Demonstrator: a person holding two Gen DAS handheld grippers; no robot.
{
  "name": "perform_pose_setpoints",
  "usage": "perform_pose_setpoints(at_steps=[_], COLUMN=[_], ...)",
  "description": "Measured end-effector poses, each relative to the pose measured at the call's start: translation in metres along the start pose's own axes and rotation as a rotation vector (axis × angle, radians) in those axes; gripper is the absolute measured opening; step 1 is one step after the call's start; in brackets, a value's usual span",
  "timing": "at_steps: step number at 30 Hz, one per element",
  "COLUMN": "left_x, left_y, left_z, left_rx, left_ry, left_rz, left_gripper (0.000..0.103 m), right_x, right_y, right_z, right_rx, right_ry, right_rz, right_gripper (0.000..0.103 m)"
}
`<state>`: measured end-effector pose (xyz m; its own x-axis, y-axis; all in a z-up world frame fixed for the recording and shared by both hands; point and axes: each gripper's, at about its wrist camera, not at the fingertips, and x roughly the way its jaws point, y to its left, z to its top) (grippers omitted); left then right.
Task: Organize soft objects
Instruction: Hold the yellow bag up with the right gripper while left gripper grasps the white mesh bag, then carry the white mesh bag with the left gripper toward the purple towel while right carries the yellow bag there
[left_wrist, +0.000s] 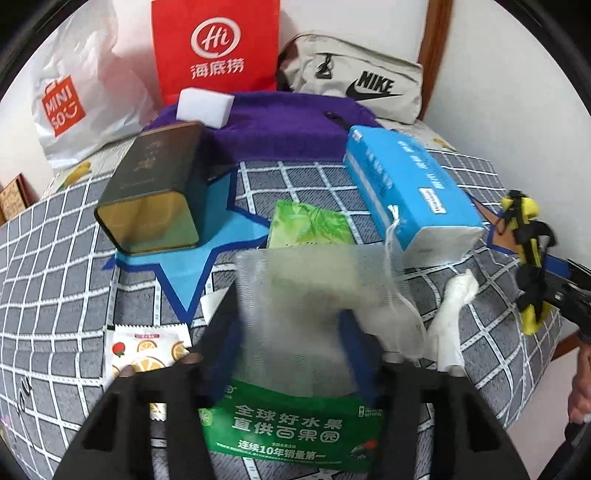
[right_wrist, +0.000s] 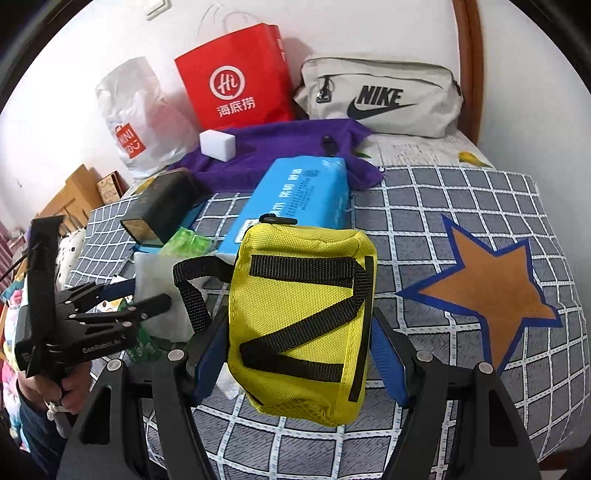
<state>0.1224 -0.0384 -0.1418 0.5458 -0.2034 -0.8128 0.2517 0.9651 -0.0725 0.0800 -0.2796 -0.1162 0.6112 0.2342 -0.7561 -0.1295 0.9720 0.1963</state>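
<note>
A white mesh drawstring bag (left_wrist: 295, 280) hangs between the blue pads of my left gripper (left_wrist: 290, 321), which is shut on it above the checked bedspread (left_wrist: 55, 258). In the right wrist view the same left gripper (right_wrist: 147, 295) shows at the left, held by a hand, with the mesh bag (right_wrist: 159, 266) in it. My right gripper (right_wrist: 299, 332) is shut on a yellow pouch (right_wrist: 303, 295) with black straps, lifted off the bed. The pouch (left_wrist: 524, 210) also shows at the right edge of the left wrist view.
On the bed lie a blue tissue pack (left_wrist: 410, 184), a dark tin (left_wrist: 155, 192) on a blue star, a green packet (left_wrist: 310, 225), a green printed bag (left_wrist: 288, 428), a fruit-print sachet (left_wrist: 147, 350) and crumpled tissue (left_wrist: 454, 314). Behind are a purple towel (left_wrist: 280, 125), white sponge (left_wrist: 205, 107), red bag (left_wrist: 216, 48) and Nike bag (left_wrist: 362, 85). An orange star (right_wrist: 487, 291) lies to the right.
</note>
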Motion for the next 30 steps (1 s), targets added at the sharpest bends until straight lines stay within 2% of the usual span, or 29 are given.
perform_pose_setpoints(at_steps=[2, 5, 9, 21, 30], left_x=[-0.005, -0.015, -0.027, -0.061, -0.066], left_y=[0.003, 0.007, 0.009, 0.028, 0.044], left_z=[0.002, 0.003, 0.005, 0.019, 0.039], left_rx=[0.001, 0.004, 0.007, -0.034, -0.054], left_ry=[-0.009, -0.032, -0.060, -0.141, -0.174], left_rz=[-0.017, -0.050, -0.089, -0.130, -0.091], left_gripper=[0.021, 0.015, 0.013, 0.012, 0.012], right_x=[0.003, 0.005, 0.003, -0.012, -0.014], right_y=[-0.001, 0.001, 0.004, 0.007, 0.011], right_z=[0.001, 0.002, 0.002, 0.010, 0.031], right_rx=[0.006, 0.000, -0.016, -0.032, -0.062], right_ry=[0.003, 0.004, -0.003, -0.038, -0.063], right_rz=[0.002, 0.008, 0.016, 0.011, 0.011], right_gripper=[0.071, 0.071, 0.071, 0.071, 0.071])
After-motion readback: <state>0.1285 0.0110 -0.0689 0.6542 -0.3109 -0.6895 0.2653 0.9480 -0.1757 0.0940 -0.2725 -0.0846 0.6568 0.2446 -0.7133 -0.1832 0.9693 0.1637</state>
